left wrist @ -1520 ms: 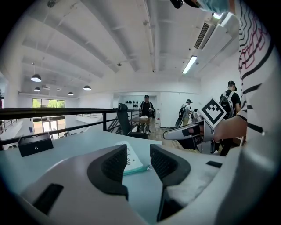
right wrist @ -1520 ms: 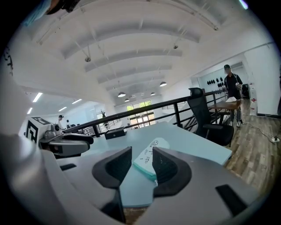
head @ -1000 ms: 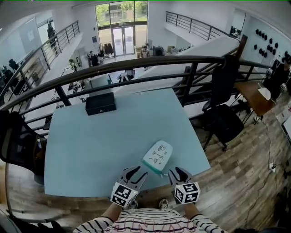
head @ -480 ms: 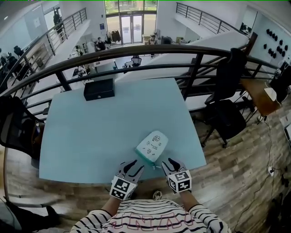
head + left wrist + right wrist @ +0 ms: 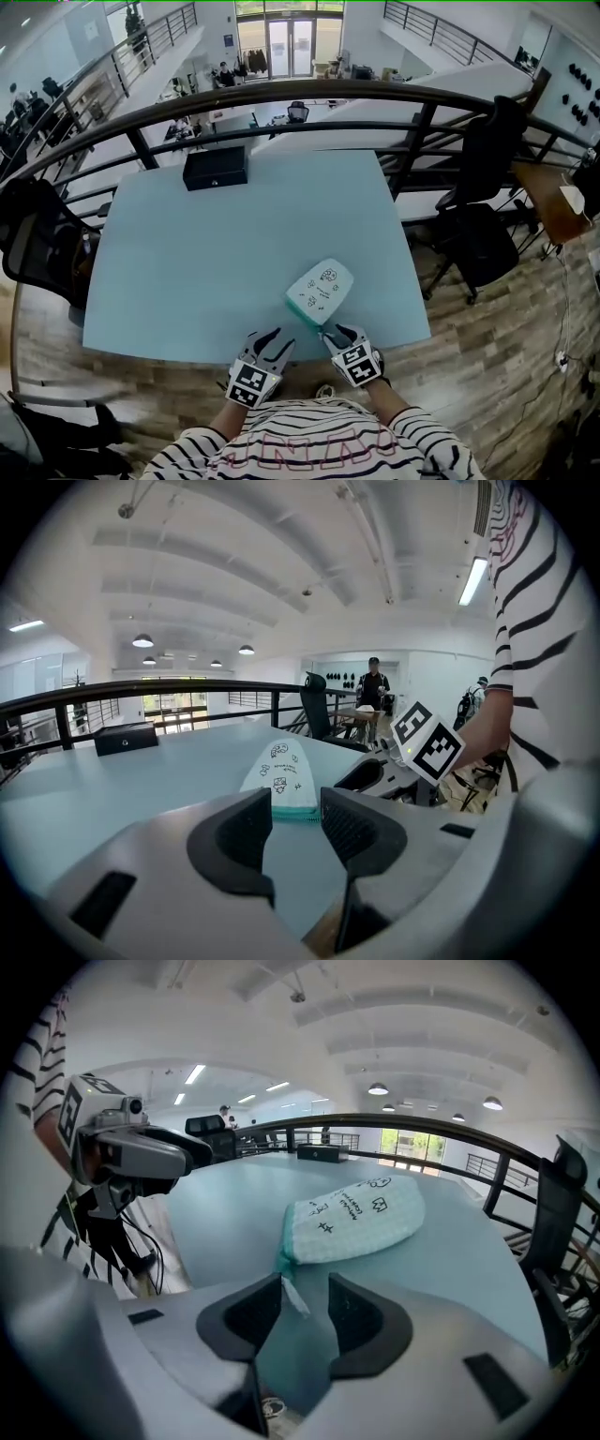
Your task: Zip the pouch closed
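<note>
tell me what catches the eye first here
A white doodle-printed pouch with a teal zipper edge lies near the front edge of the pale blue table. The left gripper and right gripper point at its near end, jaws apart, the zipper pull standing between the right one's jaws unpinched. A black box sits at the far edge.

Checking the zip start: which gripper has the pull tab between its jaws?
The right gripper: the pale pull tab lies between its open jaws; the left gripper is empty.
</note>
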{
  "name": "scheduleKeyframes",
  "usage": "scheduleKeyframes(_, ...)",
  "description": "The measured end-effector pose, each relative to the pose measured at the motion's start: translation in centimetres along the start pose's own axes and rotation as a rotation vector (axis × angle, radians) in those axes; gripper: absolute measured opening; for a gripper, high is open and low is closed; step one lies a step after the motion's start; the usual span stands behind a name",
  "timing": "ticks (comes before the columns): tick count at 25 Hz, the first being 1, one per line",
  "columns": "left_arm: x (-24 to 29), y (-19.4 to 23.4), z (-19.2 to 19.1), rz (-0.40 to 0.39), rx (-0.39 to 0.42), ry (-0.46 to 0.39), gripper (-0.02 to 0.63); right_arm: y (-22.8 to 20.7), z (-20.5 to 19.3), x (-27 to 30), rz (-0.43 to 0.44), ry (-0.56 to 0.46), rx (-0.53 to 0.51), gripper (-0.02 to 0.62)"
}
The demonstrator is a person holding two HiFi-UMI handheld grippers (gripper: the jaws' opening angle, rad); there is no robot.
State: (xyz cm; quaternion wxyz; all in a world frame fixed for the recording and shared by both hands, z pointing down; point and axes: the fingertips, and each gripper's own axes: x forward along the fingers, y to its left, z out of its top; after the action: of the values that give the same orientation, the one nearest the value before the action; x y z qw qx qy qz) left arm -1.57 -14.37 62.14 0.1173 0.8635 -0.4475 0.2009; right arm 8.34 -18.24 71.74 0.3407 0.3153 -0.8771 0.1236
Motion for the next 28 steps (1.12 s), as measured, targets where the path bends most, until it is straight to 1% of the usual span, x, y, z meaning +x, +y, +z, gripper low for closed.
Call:
scheduleKeyframes(5, -0.2, 0.1, -0.6, 0.014, -0.018, 0.021, 0.144, 0.6, -0.7, 0.8, 0.05, 0.047, -0.054, 0.158)
scheduleKeyframes(6, -0.3, 0.1, -0.7, 0.015, -0.019, 0.024, 0.144, 0.8, -0.8, 0.8, 0.054, 0.051, -0.062, 0.149)
scheduleKeyframes(7, -0.3, 0.1, -0.8, 0.016, -0.02, 0.028, 0.144, 0.9, -0.8, 0.8, 0.056, 0.048, -0.069, 0.135)
scheduleKeyframes(8, -0.3, 0.2, -0.9, 0.016, -0.021, 0.031, 0.144, 1.0, -0.7, 0.7, 0.056, 0.043, -0.069, 0.065)
scheduleKeyframes(9, -0.3, 0.2, -0.9, 0.016, -0.021, 0.034, 0.144, 1.1, -0.6, 0.6, 0.058, 0.038, -0.06, 0.054)
scheduleKeyframes(12, -0.3, 0.4, -0.7, 0.007, -0.019, 0.036, 0.144, 1.5, 0.2, 0.1, 0.083, 0.011, 0.006, 0.041)
scheduleKeyframes(19, 0.3, 0.3, -0.4, -0.045, -0.018, 0.049, 0.144, 1.3, 3.5, -1.2, 0.113, -0.093, 0.176, 0.037)
scheduleKeyframes(28, 1.6, 0.6, 1.1, -0.118, 0.009, 0.013, 0.144, 0.9, 8.6, -3.2, 0.101, -0.174, 0.282, 0.037)
